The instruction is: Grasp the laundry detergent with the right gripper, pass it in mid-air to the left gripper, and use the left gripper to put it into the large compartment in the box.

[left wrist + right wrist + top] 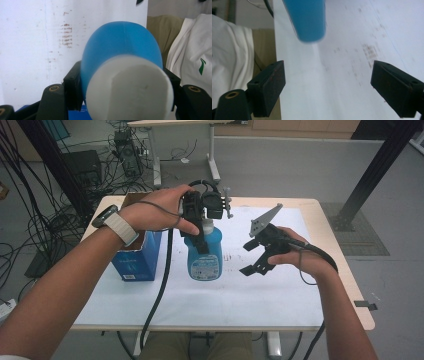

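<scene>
The blue bottle (204, 254) with a white cap stands upright on the white table (280, 290), its neck clamped in the left gripper (197, 222), which hides the cap from above. The right gripper (255, 257) hovers beside it, jaws spread and empty. A blue box (137, 260) stands just left of the bottle.
</scene>
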A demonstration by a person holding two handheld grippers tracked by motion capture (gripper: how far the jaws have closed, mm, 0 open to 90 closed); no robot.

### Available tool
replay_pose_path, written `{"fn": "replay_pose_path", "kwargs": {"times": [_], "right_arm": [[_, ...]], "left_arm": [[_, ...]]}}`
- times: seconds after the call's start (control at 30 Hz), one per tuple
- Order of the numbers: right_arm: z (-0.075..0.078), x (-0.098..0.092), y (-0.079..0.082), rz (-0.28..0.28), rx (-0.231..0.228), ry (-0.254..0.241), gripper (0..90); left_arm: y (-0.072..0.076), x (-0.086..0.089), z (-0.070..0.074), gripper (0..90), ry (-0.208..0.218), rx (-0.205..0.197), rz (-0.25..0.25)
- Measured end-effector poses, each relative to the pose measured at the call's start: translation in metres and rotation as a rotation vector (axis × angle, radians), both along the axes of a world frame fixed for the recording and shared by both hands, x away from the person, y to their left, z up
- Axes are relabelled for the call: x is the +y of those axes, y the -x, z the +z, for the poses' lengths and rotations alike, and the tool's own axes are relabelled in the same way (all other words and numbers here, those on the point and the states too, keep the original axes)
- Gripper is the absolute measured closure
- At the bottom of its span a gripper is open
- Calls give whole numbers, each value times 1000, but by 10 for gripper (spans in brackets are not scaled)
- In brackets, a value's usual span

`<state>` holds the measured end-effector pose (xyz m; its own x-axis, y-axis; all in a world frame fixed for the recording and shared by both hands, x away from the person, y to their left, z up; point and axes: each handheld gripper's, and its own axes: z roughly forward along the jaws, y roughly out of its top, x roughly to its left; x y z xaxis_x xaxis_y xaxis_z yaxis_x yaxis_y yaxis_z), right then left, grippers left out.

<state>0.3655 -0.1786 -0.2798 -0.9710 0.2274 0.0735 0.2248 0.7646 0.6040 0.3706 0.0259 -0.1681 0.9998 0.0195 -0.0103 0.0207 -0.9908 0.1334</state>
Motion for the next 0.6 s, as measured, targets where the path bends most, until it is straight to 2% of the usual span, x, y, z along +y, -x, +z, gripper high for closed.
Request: {"fn": "replay_pose_path", "kwargs": {"times": [0.1,0.33,0.5,0.6], "right_arm": [[-2,-12,2,-41,-9,118,109],[-5,-27,2,-91,6,265,114],[-2,-38,0,-127,-3,318,118],[2,-43,-1,-146,-3,338,118]], "left_arm": [[0,-1,5,377,-18,-7,15],[-2,0,19,376,-52,-30,100],[-6,3,27,376,-89,-39,193],[-10,5,31,376,-91,-36,251]]}}
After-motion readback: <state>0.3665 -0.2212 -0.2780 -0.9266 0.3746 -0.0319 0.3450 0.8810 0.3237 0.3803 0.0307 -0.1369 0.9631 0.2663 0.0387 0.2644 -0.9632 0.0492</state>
